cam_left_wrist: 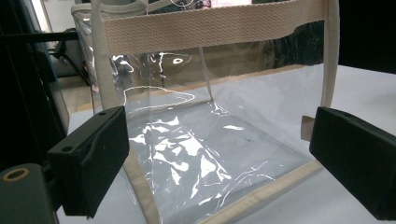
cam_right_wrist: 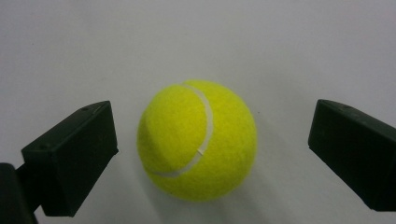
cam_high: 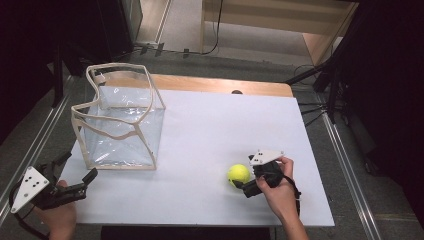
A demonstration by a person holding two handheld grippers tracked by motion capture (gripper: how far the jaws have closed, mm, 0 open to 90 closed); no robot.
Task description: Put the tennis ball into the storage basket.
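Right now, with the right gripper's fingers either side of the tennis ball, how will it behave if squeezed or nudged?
The tennis ball is round on a flat white table, so a nudge probably rolls it. Its fuzzy felt likely grips well. The right gripper looks open, not touching.

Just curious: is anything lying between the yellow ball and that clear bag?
No. The high view shows bare white table between the tennis ball and the clear bag.
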